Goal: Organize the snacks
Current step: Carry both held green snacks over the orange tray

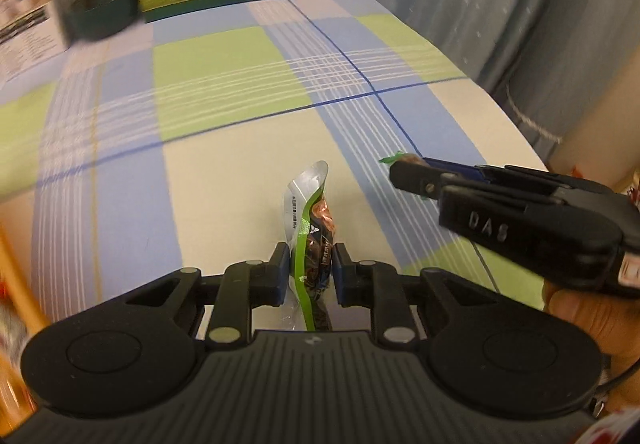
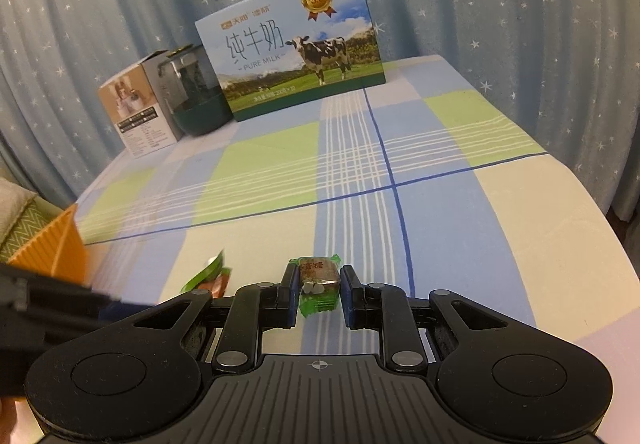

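Observation:
My left gripper (image 1: 310, 272) is shut on a green and silver snack packet (image 1: 310, 228), held edge-on above the checked tablecloth. My right gripper (image 2: 319, 290) is shut on a small brown candy in a green wrapper (image 2: 318, 280). In the left wrist view the right gripper (image 1: 404, 173) reaches in from the right, with the green wrapper tip (image 1: 390, 159) showing at its fingertips. In the right wrist view the left gripper's packet (image 2: 208, 276) shows at the lower left, and the left gripper's dark body crosses the left edge.
A blue milk carton box with a cow picture (image 2: 296, 63) stands at the table's far edge, with a dark green appliance (image 2: 196, 95) and a white product box (image 2: 136, 111) to its left. An orange ribbed container (image 2: 56, 248) stands at the left. Starry blue curtains (image 2: 500, 3) hang behind.

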`<state>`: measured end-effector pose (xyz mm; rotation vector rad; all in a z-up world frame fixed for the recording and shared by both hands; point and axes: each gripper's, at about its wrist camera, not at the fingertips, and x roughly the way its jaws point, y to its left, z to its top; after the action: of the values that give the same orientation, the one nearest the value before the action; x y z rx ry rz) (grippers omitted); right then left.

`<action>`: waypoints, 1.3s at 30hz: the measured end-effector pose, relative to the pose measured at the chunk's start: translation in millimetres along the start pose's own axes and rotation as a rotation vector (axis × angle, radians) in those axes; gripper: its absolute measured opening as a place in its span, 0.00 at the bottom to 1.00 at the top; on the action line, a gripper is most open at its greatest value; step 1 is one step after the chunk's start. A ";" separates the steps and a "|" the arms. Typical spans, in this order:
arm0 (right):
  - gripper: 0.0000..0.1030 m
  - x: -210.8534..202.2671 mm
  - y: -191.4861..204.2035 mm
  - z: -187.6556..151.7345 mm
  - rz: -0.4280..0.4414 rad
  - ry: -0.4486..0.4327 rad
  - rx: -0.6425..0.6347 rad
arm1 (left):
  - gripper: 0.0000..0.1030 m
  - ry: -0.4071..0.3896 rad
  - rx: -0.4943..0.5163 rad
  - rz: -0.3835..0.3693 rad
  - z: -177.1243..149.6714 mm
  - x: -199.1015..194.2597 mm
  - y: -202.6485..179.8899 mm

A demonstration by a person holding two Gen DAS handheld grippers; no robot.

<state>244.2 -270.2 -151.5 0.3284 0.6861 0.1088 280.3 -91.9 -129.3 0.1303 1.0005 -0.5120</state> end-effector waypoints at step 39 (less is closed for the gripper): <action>0.21 -59.2 151.4 -9.6 0.253 0.032 -0.247 | 0.19 -0.356 -0.485 0.157 -116.4 -160.2 73.7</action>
<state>193.8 -137.1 -72.3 0.1750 0.6521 0.4364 155.8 67.7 -68.7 -0.3050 0.7323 -0.1300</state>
